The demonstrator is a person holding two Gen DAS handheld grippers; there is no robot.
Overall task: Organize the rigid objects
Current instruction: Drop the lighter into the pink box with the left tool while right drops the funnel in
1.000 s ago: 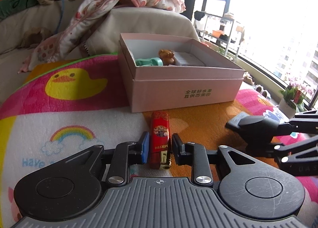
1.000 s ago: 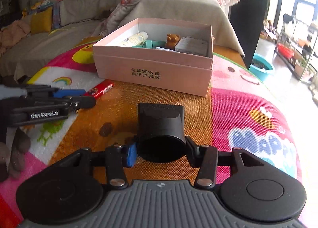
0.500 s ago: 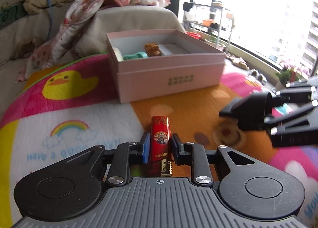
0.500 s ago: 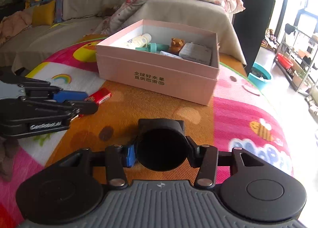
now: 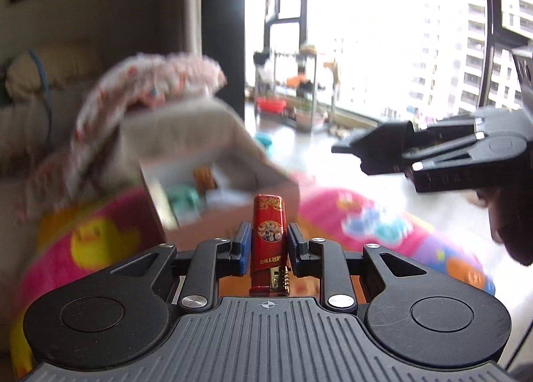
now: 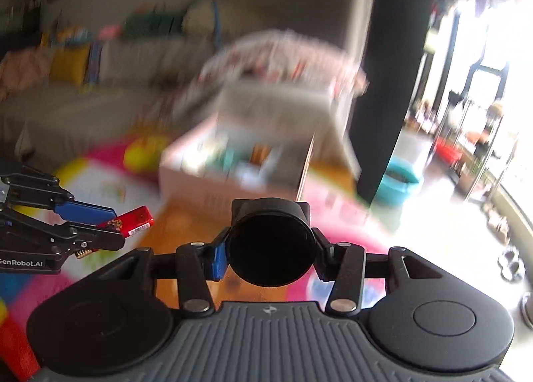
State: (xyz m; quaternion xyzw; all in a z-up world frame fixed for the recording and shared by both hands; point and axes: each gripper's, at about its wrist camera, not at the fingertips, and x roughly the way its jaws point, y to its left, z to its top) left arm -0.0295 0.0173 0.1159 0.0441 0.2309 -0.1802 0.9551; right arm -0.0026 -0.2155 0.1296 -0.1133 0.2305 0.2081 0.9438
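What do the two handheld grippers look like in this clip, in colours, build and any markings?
Both are black plastic. The left gripper has a ribbed grey top plate, two round black side discs, linkage arms with silver pivot screws, and blue pads on the inner faces of its fingers. The right gripper has the same build, with a blue pad visible on one finger. Seen from the right wrist, the left gripper's side carries white "GenRobot.AI" lettering.

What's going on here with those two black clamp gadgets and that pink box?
A person is tidying small things into the open pink box on the colourful mat, using a hand-held gripper in each hand. The left gripper is clamped on a red lighter; the right gripper is clamped on a black cylindrical object. Both are held in the air short of the box, which already holds a few small items, too blurred to name.
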